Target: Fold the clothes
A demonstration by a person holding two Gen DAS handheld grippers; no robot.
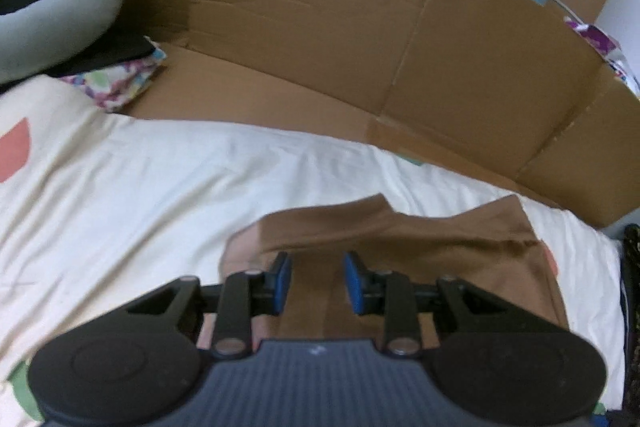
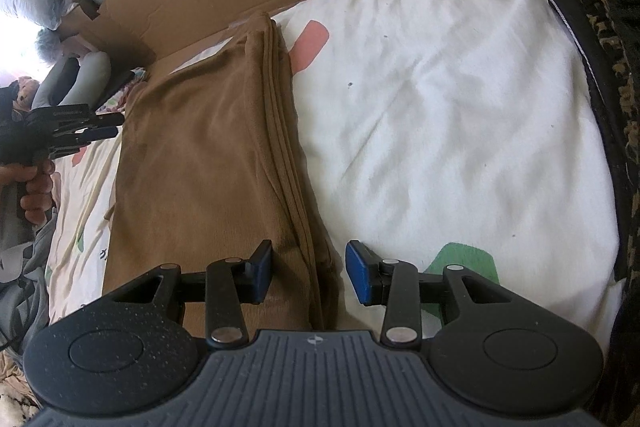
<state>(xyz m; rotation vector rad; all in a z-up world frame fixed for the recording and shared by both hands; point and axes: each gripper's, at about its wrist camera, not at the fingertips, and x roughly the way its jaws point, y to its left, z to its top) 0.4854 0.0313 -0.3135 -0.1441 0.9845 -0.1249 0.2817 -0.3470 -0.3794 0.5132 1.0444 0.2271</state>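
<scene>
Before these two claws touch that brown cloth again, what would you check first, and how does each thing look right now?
1. Left gripper free of cloth: ok, pads apart over the brown garment, nothing pinched.
2. Right gripper free: ok, jaws open astride the folded edge.
3. Garment folded flat: ok, layers stacked along its right edge.
4. Far end tidy: not ok, its edge looks uneven in the left view.
5. Room on the white bedding: ok.
6. Garment's near end: cannot tell, hidden under the right gripper.

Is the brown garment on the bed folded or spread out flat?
Folded. In the right wrist view the brown garment lies as a narrow strip on the white bedding, with several stacked layer edges along its right side.
</scene>
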